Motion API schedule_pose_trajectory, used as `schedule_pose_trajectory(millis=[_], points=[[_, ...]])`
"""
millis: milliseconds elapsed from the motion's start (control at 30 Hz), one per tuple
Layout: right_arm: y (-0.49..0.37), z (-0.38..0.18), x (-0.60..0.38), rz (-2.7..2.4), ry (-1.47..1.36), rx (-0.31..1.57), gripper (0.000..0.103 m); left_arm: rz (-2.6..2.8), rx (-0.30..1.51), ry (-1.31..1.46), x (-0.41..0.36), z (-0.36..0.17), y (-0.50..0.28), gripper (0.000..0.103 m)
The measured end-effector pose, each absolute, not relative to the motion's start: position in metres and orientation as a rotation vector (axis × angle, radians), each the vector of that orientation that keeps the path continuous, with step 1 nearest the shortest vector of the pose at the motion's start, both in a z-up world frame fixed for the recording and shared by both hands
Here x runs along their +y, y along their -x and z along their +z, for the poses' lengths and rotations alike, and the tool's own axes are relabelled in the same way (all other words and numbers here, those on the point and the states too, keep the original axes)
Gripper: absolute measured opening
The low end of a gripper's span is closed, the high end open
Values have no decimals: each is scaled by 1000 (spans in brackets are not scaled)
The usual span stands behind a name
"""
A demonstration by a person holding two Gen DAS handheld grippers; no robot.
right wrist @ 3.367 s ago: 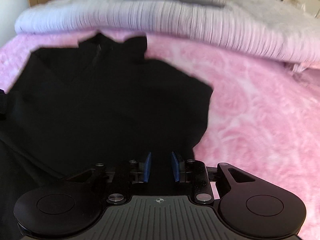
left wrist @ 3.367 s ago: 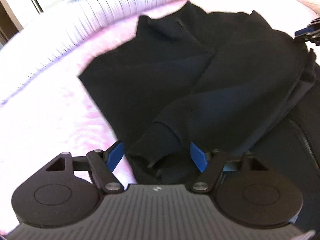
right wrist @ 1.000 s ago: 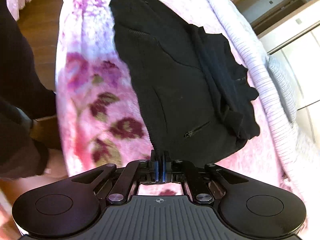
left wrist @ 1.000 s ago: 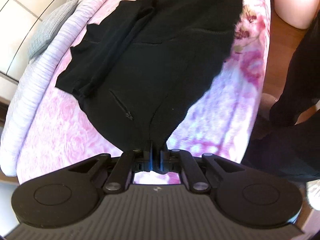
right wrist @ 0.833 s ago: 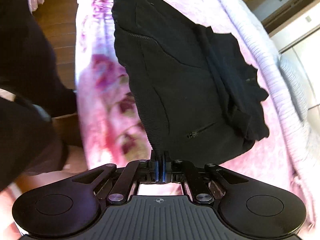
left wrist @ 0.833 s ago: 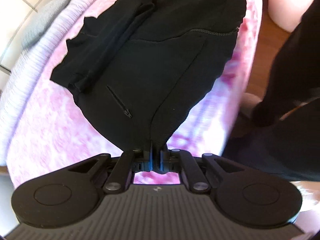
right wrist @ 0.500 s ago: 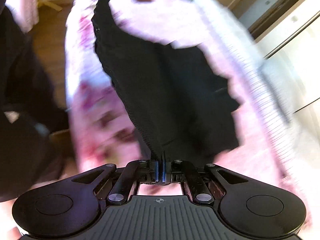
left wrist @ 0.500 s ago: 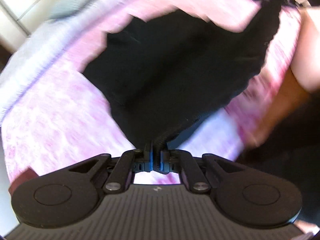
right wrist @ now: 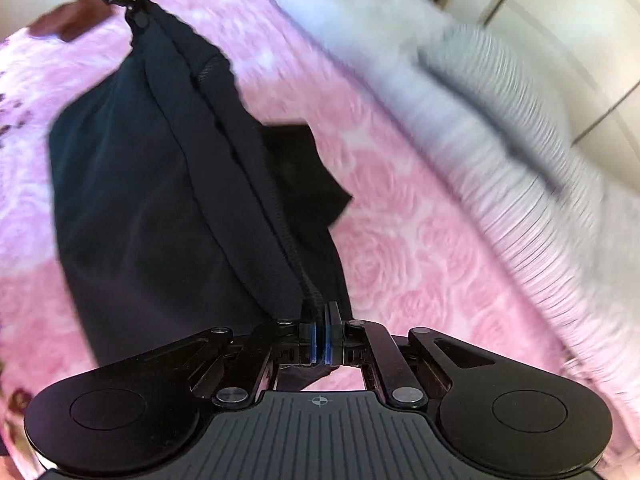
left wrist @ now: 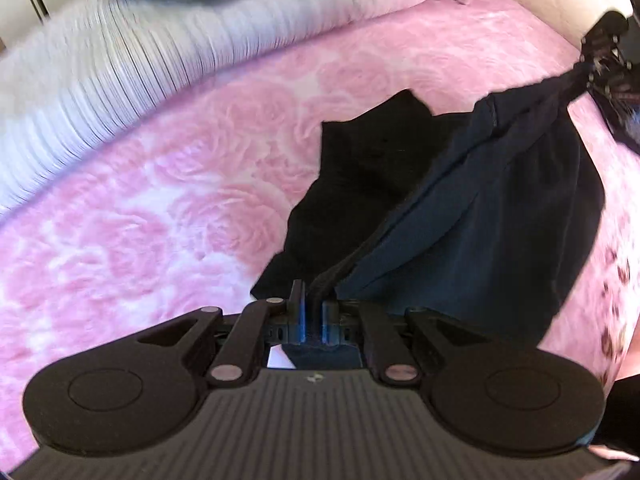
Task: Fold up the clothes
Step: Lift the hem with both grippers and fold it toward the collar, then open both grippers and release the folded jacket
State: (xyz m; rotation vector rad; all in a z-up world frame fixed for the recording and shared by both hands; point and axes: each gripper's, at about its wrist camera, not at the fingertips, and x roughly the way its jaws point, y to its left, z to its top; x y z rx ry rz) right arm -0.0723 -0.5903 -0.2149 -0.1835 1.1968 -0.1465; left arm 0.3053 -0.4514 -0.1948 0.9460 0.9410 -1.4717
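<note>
Claws both stay clamped on the black jacket (left wrist: 472, 216), left claw (left wrist: 312, 316) and right claw (right wrist: 324, 336), having swung its hem toward 12 o'clock over the pink bed (left wrist: 160, 208), half-completing the fold.

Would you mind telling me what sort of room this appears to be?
Most likely a bedroom: a pink rose-patterned blanket covers a bed, pale ribbed bedding is bunched along its far side, and light cupboard doors stand behind.

A black jacket (left wrist: 460, 216) is showing dark against a pink blanket (left wrist: 160, 208) bearing a pale rose pattern, while a white ribbed cover (right wrist: 520, 184) is lying along the blanket's far edge.
</note>
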Motion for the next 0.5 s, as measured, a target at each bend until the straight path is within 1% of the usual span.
schedule_pose_trajectory(millis=[100, 367, 467, 500], points=[[54, -238, -623, -143, 123, 1250, 2, -1477, 983, -936, -476, -223, -323, 5], [27, -257, -685, -163, -19, 1224, 2, -1425, 1056, -892, -527, -264, -362, 6], [16, -283, -704, -183, -71, 1220, 2, -1346, 1109, -871, -541, -290, -368, 10], [13, -293, -710, -190, -88, 1219, 2, -1317, 1107, -867, -544, -295, -369, 17]])
